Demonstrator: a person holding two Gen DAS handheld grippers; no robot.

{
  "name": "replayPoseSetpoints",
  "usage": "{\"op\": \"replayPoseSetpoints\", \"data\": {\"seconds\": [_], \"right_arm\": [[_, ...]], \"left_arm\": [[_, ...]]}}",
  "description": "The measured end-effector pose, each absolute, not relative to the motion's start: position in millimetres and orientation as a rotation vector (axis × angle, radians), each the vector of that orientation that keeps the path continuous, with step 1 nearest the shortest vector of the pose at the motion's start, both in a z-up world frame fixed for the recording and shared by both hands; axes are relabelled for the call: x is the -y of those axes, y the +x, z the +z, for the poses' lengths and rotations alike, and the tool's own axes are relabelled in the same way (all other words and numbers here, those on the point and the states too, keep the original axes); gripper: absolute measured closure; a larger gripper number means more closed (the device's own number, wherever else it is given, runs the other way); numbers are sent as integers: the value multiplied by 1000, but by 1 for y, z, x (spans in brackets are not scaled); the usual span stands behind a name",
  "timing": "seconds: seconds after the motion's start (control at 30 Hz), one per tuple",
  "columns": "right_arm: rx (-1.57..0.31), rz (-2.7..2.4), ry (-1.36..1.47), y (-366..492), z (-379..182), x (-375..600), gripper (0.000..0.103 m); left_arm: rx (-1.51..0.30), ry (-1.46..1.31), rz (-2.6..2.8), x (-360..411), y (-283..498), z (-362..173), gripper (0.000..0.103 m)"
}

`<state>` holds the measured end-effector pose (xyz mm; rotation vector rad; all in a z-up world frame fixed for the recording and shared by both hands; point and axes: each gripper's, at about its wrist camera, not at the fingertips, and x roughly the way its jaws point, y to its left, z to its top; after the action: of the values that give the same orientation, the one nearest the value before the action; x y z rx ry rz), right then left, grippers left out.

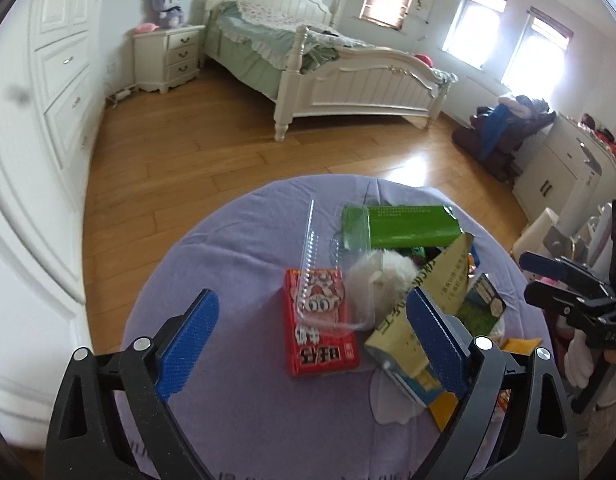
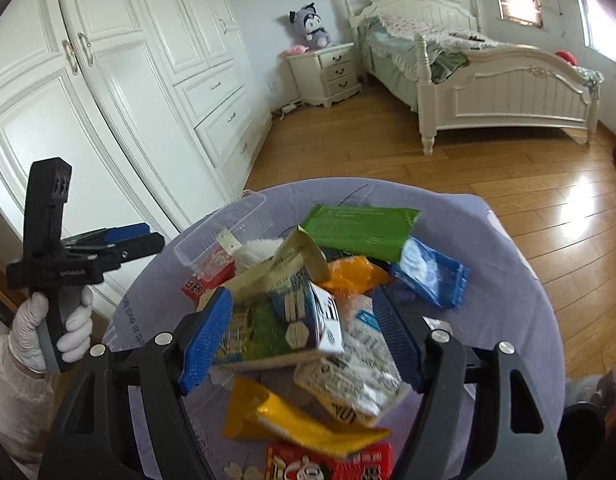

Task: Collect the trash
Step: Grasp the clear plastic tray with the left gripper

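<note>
Left tongs spread wide over red box, no contact. Right tongs apart around milk carton; contact unclear. Trash heaped mid-surface, green packet at 12 o'clock.

A round table under a lilac cloth carries a heap of trash: red carton at its centre, green packet toward the far edge, yellow wrapper near the near edge.
</note>
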<state>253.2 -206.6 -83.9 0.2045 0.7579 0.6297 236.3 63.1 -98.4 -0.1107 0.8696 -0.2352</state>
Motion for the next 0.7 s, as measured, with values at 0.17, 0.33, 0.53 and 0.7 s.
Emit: {"op": "replayPoseSetpoints", "data": {"seconds": [0.17,0.33,0.53,0.7], "right_arm": [[-929,631,129,304,-118,179,33],[-998,707,81,307,-131,168,62],[-982,730,78,296,-132,176,68],[-832,671,134,268,-102,199,69]], "left_arm": [[-972,-68,-272,-48,296,-126,26],[-1050,-179,-305,-56,335,-149,50],[-1020,-310,-350,-67,335,-154,55],[-921,-340,-365,-68,286,-122,56]]}}
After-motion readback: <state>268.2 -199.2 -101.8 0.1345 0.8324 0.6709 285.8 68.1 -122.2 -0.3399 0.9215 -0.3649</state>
